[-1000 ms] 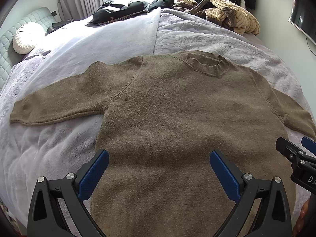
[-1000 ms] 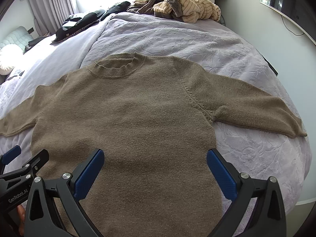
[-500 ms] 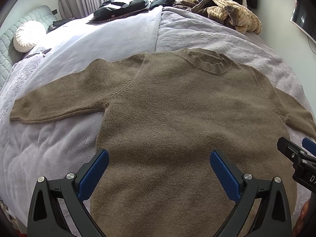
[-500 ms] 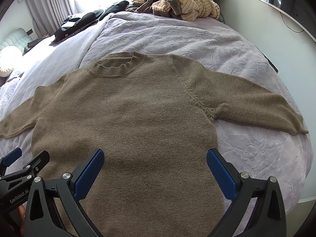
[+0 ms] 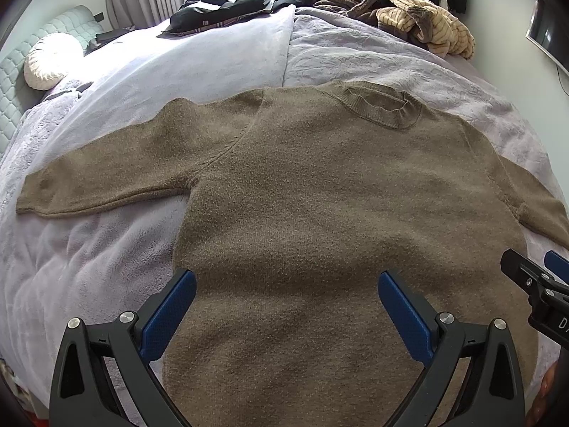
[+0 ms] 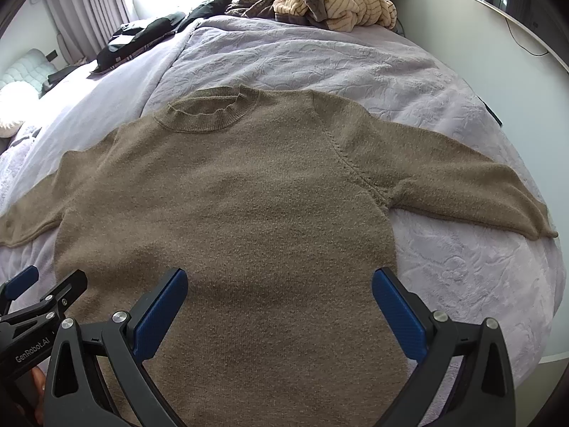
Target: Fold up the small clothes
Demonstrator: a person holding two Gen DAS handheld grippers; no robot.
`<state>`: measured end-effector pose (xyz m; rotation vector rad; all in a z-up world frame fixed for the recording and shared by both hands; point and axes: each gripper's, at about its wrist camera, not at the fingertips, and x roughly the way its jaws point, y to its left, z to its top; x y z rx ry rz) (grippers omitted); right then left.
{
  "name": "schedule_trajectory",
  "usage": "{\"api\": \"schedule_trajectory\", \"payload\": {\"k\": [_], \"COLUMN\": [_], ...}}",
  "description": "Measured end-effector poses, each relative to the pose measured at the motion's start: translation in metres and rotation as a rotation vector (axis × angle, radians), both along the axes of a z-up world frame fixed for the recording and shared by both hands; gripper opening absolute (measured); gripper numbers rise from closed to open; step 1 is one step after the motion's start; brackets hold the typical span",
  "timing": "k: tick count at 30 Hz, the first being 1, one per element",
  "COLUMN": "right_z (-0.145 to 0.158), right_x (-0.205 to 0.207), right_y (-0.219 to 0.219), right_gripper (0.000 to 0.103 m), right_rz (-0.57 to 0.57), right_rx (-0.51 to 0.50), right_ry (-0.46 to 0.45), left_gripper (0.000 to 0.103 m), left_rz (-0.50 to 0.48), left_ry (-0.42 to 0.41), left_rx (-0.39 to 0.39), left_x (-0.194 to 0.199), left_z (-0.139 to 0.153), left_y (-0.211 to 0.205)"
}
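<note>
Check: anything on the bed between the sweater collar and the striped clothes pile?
Nothing. In the right wrist view, only bare lilac bedcover lies between the sweater collar and the striped pile. The left wrist view agrees.

Both the left gripper (image 5: 287,305) and the right gripper (image 6: 280,302) have black plastic frames, ribbed blue finger pads (image 6: 159,315), and silver screws; white "GenRobot.AI" lettering marks the left one.

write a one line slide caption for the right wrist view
Open right gripper above a brown sweater spread flat on a bed, sleeves out.
</note>
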<state>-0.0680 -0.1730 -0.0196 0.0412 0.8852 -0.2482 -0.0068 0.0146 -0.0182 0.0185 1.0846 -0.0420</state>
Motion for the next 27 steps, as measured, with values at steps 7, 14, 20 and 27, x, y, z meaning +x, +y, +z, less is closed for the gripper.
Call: {"api": "schedule_trajectory", "payload": {"k": [7, 14, 20, 27], "right_z": [-0.0019, -0.0059, -0.0069, -0.0066], "right_x": [0.0013, 0.0038, 0.0056, 0.0069], "right_y": [0.001, -0.0007, -0.0005, 0.0], "right_gripper": [0.103, 0.103, 0.103, 0.103], "right_rz": [0.001, -0.008, -0.012, -0.015], "right_rx": [-0.005, 0.0, -0.007, -0.011], "right_ry": [0.008, 0.019, 0.025, 0.028], "left_gripper": [0.102, 0.102, 0.102, 0.102], "left_rz": [-0.003, 0.005, -0.005, -0.015], "left_ry": [0.004, 0.012, 0.016, 0.015], "left_rx": [-0.001, -0.003, -0.012, -0.021], "left_x": [0.0006, 0.0026, 0.0037, 0.0042], "left_z": [-0.0019, -0.0049, -0.0069, -0.0057], "left_y": [0.0011, 0.0046, 0.0032, 0.0012]}}
